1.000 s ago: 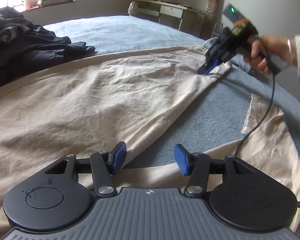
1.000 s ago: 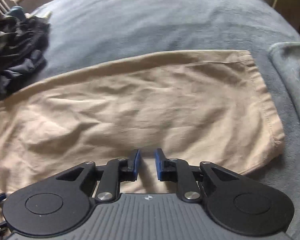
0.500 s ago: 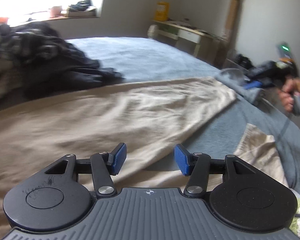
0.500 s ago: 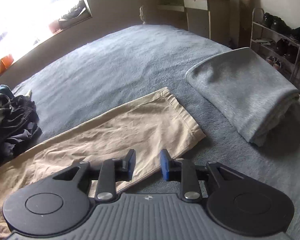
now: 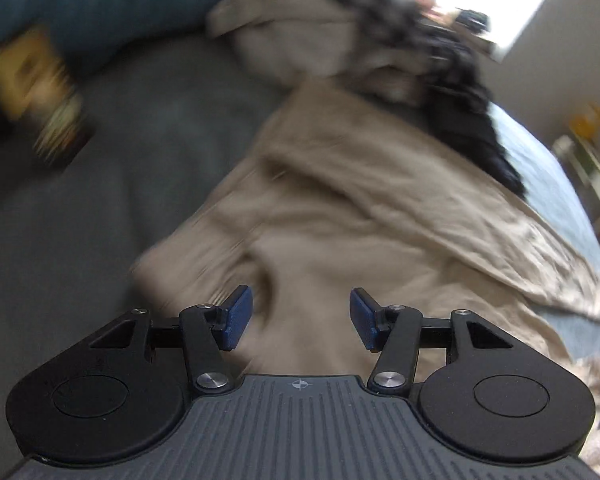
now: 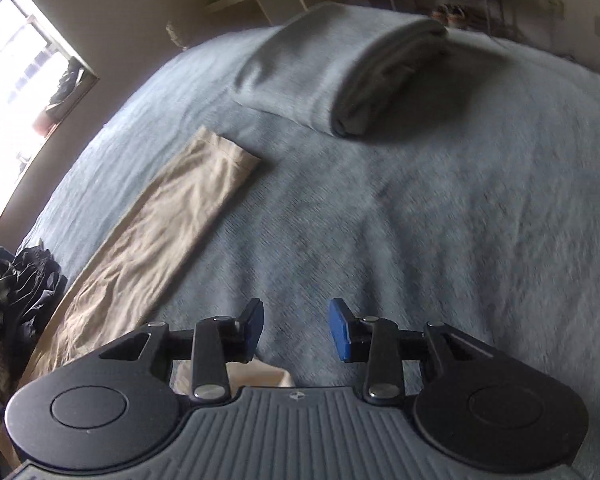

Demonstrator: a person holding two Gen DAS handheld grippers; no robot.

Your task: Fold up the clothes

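Left wrist view: left gripper point(image 5: 301, 318) gapes wide, holding nothing, directly over rumpled waist end of beige trousers point(image 5: 380, 216) (blurred). Right gripper point(image 6: 296, 330), also parted and empty, over bare bedspread point(image 6: 440, 220); trouser leg point(image 6: 172, 232) runs lengthwise to its left, cuff far.

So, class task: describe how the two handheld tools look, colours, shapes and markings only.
The left tool and right tool match: two blue flat pads on black jointed links with silver pivot screws, a black round disc on either side, and a grey ribbed body with a small crosshair mark at its front edge. No cables or sleeves show.
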